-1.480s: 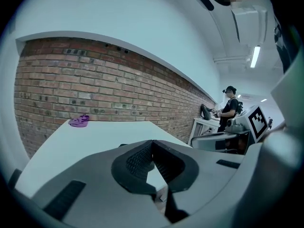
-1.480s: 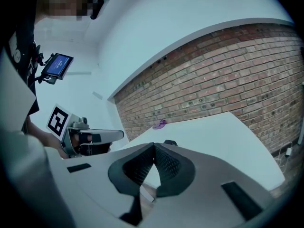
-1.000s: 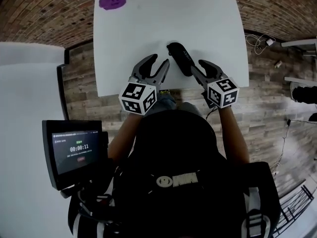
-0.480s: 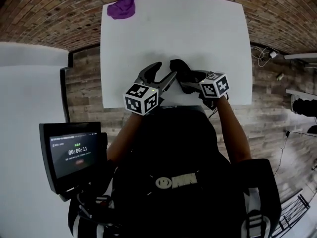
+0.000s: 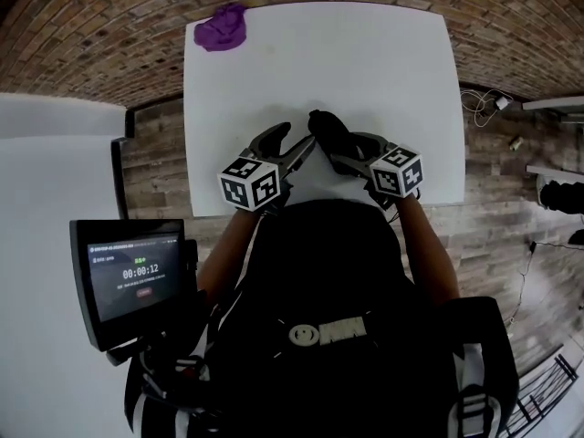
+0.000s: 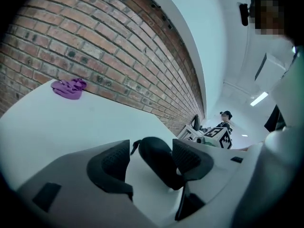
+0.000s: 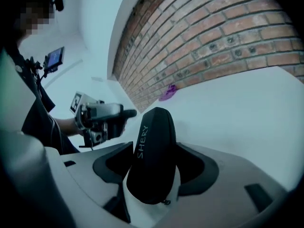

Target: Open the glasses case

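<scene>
A black glasses case (image 5: 327, 130) lies shut on the white table (image 5: 365, 62) near its front edge. My left gripper (image 5: 297, 137) comes at the case's far end from the left. In the left gripper view the case (image 6: 159, 160) sits between the wide jaws of that gripper (image 6: 149, 148), close to the right pad, with a gap to the left pad. My right gripper (image 5: 351, 151) straddles the case's near end. In the right gripper view the case (image 7: 152, 151) fills most of the gap of the right gripper (image 7: 154, 156), which stands open.
A purple cloth (image 5: 222, 26) lies at the table's far left corner. A brick wall runs behind the table. A monitor (image 5: 132, 276) stands at my left, and a wooden floor surrounds the table.
Both grippers have moved in and down onto the case with their jaws spread wider. The right one now straddles the near end and the left one reaches the far end.
</scene>
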`<state>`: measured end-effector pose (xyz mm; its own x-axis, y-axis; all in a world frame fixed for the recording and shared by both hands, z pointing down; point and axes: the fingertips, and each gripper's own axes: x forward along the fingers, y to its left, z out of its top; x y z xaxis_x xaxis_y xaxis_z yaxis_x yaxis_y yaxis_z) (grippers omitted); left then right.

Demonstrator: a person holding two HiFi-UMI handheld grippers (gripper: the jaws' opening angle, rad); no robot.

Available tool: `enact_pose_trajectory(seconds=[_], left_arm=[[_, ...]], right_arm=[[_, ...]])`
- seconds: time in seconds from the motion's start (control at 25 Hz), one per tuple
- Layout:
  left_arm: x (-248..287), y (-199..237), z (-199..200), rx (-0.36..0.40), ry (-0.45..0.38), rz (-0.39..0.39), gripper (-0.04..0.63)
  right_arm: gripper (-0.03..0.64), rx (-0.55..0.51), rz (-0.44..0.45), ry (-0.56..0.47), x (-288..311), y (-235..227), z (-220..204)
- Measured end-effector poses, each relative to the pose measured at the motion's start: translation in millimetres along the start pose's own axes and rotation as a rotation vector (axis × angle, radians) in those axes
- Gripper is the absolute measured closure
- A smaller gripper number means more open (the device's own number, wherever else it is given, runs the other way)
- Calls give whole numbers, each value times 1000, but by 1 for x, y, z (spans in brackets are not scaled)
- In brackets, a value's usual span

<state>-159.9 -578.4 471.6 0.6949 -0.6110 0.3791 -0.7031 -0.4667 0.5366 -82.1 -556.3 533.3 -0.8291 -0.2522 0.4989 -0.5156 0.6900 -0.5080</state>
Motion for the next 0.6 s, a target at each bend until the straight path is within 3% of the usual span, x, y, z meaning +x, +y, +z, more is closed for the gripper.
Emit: enact_pose_trajectory(seconds=[0.12,0.2,0.4,0.52,0.6], left_arm=[[5,-9,9,-18,-24,-75,267],[8,-18,21,-54,-67,-152,244],[11,-47,45,-151,-170,-331,233],[11,-50,55,-140,-213,-346,232],[12,-50,56,-116,-195,-341,236]], right_arm=[[331,-16,28,-221,-21,10,41],[331,-46,55,-301,-27,21,61],[331,-104,105,-361,-22,46,80],[331,-102,149,-369,-14,62,83],[331,-125,175,-356,-9,78,84]])
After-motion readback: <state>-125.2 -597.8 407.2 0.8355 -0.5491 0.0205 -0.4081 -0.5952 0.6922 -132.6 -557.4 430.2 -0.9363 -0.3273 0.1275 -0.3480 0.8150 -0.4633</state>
